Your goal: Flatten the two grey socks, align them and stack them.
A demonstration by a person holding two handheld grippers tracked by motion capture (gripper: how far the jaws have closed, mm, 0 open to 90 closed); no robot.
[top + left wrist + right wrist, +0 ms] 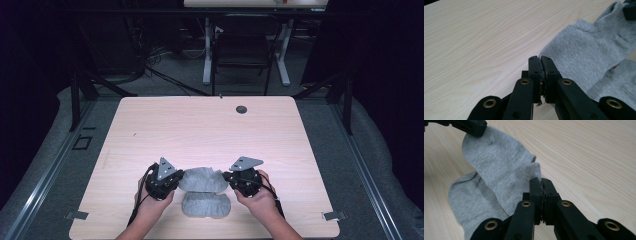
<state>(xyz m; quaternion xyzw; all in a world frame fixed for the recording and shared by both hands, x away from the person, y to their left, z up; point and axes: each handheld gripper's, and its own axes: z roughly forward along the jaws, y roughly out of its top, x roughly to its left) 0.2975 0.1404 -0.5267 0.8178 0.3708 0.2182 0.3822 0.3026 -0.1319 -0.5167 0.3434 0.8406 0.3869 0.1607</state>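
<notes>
A grey sock (201, 180) hangs stretched between my two grippers near the table's front edge, lifted a little off the wood. My left gripper (179, 181) is shut on its left end, with the fabric pinched between the jaws (541, 60). My right gripper (226, 177) is shut on its right end, and cloth shows between those jaws too (541, 181). A second grey sock (206, 205) lies flat on the table just below the held one (469, 202). The held sock (584, 47) reaches across to the other gripper (630, 10).
The light wooden table (200, 125) stretches away behind the socks, with a dark round grommet (241, 109) near its far edge. A person's hands (152, 205) hold the grippers at the front edge. A chair and desk legs stand beyond the table.
</notes>
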